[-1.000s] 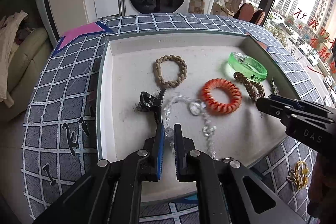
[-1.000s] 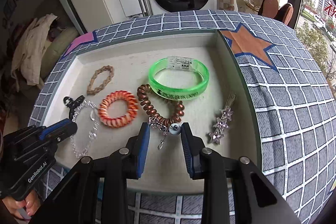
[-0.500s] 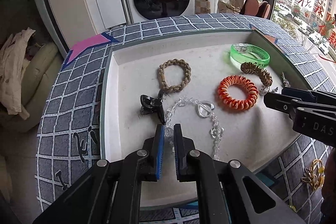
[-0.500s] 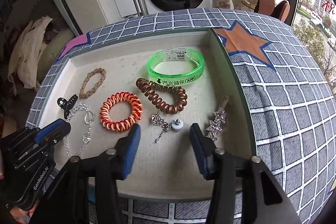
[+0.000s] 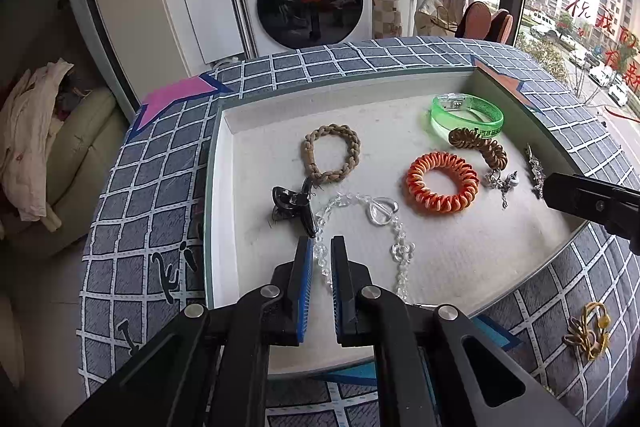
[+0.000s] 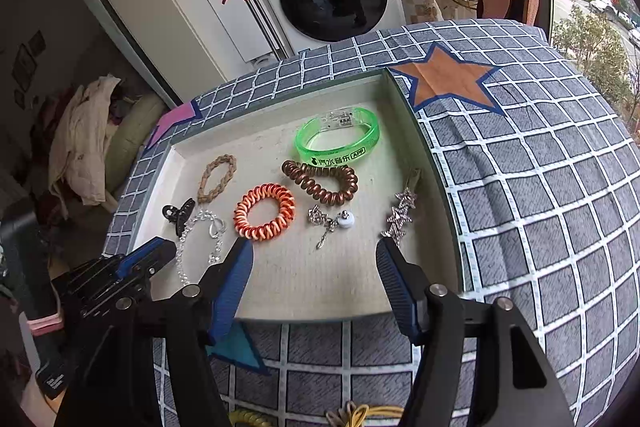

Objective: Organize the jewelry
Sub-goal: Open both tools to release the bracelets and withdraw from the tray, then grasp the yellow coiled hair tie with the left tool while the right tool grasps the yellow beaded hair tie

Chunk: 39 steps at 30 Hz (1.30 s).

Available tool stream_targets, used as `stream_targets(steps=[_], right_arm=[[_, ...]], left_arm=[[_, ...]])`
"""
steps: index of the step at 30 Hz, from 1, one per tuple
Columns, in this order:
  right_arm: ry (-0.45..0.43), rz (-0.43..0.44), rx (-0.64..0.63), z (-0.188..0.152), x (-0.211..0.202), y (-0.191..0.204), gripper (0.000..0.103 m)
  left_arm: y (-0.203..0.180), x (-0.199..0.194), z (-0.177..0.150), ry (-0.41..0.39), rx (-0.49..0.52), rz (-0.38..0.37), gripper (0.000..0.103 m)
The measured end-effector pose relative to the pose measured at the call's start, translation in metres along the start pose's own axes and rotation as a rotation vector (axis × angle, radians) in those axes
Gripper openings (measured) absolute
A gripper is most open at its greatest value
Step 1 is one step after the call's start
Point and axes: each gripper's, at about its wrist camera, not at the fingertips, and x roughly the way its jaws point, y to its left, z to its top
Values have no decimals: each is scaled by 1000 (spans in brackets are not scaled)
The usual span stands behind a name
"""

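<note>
Right gripper (image 6: 314,259) jaws have just been opening, the charm (image 6: 332,223) released (lower centre of the tray (image 6: 424,163)); left gripper (image 5: 321,253) clenched on the crystal chain (image 5: 400,247).

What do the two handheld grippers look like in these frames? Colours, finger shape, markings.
Both are black, angular plastic frames with silver pivot bolts. The left gripper and the right gripper each carry two flat fingers faced with ribbed blue pads. Seen from the right wrist view, the left gripper's body bears small white lettering, too small to read. No cables are visible. A bit of pink sleeve cuff shows behind it.
</note>
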Motion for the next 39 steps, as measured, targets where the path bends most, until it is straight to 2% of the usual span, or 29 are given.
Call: stream_targets(steps=[14, 15, 16, 17, 19, 22, 25, 26, 33, 39], right_arm=[[-17, -10, 11, -21, -31, -3, 68], [-20, -12, 14, -22, -34, -5, 68], [-24, -14, 18, -24, -38, -7, 69], [-27, -16, 23, -26, -41, -9, 69], [-31, -21, 34, -30, -48, -14, 70], [-30, -28, 46, -38, -55, -21, 72], [-20, -30, 58, -48, -61, -28, 81], [-19, -33, 62, -53, -64, -30, 81], [14, -68, 52, -87, -74, -43, 81], [36, -132, 46, -104, -77, -52, 81]], left_arm=[[2, -23, -4, -24, -34, -4, 29], [4, -25, -4, -27, -38, -3, 42], [5, -28, -5, -30, -44, 0, 93], [7, -32, -6, -41, -56, 11, 103], [10, -44, -10, -101, -68, 27, 103], [10, -51, -12, -98, -58, 21, 103], [9, -58, -19, -103, -56, 25, 103], [8, -61, -22, -101, -56, 17, 103], [-7, -71, -57, -32, -40, -72, 103], [-29, -70, -87, 34, -35, -101, 103]])
